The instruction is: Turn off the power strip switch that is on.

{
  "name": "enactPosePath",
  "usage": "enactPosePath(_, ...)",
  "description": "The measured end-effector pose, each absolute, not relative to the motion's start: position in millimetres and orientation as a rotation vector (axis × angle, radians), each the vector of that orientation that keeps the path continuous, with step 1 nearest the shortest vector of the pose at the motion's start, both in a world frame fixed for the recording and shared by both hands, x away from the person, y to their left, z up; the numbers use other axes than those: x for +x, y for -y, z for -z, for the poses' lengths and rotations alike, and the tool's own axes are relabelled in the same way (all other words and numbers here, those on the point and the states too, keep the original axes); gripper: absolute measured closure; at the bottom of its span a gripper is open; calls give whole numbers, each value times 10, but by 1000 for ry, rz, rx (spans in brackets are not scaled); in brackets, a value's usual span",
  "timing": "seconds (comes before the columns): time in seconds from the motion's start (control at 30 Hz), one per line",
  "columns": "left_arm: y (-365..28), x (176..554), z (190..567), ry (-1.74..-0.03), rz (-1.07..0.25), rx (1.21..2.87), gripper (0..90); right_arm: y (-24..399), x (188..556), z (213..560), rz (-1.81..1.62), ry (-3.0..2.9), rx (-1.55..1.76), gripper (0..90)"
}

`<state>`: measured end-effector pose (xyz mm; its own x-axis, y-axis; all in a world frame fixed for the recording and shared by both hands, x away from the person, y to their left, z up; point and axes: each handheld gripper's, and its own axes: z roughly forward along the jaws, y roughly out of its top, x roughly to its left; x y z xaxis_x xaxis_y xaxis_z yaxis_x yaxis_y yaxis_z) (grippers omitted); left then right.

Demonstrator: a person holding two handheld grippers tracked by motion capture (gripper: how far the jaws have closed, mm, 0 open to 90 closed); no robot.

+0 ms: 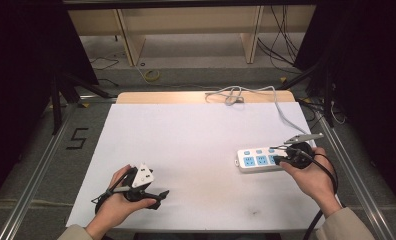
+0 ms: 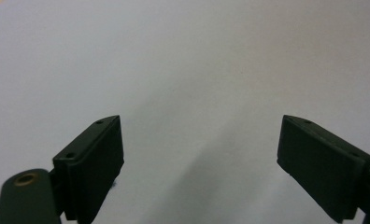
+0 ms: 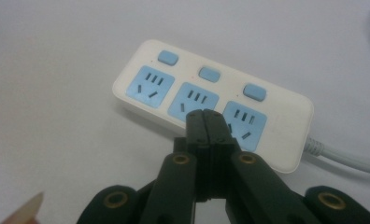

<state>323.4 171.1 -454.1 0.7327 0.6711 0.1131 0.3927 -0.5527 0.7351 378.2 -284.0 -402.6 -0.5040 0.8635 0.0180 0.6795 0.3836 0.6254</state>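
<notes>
A white power strip (image 1: pixel 258 160) with three blue sockets and three blue switches lies at the right of the white table. In the right gripper view the power strip (image 3: pixel 211 100) lies just beyond my right gripper (image 3: pixel 205 115), whose jaws are pressed together with nothing between them, tips over the strip's near edge by the middle socket. From above, the right gripper (image 1: pixel 277 160) sits at the strip's right end. My left gripper (image 1: pixel 158 198) rests low at the front left of the table. Its jaws (image 2: pixel 199 163) stand wide apart over bare white surface.
The strip's grey cable (image 1: pixel 286 117) runs back along the right side to a loose coil (image 1: pixel 233 95) at the table's far edge. The white sheet (image 1: pixel 196 140) covers the table. Metal rails (image 1: pixel 41 165) flank it on both sides.
</notes>
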Motion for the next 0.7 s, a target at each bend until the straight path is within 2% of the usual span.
enactPosePath(0.7, -1715, 3221, 4540, -790, -507, 2222, 143, 2808, 3933, 3966, -759, -2368, 1404, 900)
